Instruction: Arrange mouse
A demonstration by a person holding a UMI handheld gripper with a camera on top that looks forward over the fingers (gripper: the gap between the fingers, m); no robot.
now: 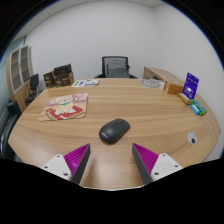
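Gripper (112, 160) fingers spread apart, nothing between magenta pads (77, 156). Dark mouse (114, 130) lies on wooden table (150, 112), just ahead of fingers, untouched. Placemat with colourful print (65, 106) beyond mouse, off to one side. Purple box (190, 86) near far table edge on other side. Office chair (117, 67) behind table.

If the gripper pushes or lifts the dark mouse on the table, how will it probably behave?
The mouse looks rigid and low, so it likely slides flat rather than tips. Its rounded, smooth shell may slip between the open gripper fingers.
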